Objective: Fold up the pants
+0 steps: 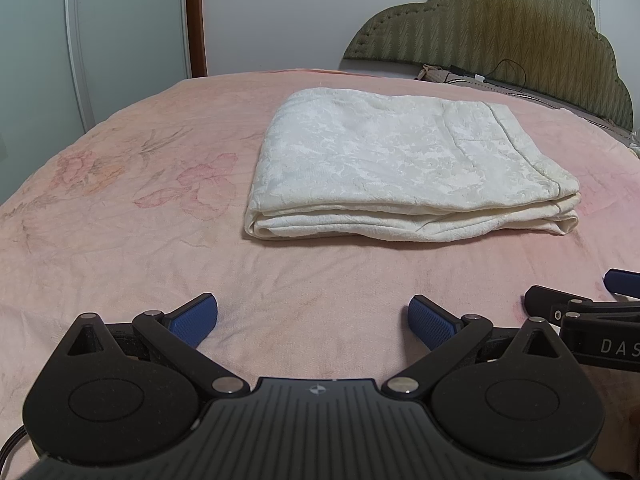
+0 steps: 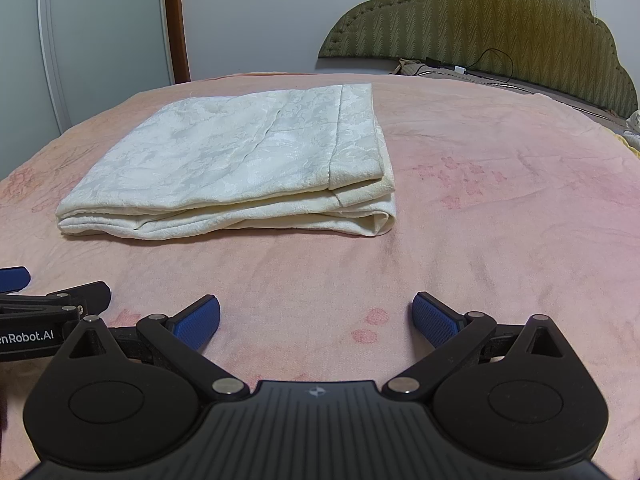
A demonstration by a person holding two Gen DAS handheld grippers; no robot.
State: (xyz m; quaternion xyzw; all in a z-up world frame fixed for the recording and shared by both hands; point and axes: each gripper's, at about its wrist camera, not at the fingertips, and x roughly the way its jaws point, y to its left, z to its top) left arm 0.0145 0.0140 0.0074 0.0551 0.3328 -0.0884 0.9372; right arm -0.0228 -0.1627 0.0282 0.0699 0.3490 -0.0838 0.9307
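Two spread grippers, left gripper (image 1: 313, 320), right gripper (image 2: 316, 318) (side by side), facing folded pants (image 1: 404, 168)

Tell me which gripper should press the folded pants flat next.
Probably the left gripper: the cream folded pants lie nearly straight ahead of it. From the right gripper they sit off to the left. Both are open and empty.

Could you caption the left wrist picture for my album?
Open left gripper hovers before folded white pants on a pink bedspread.
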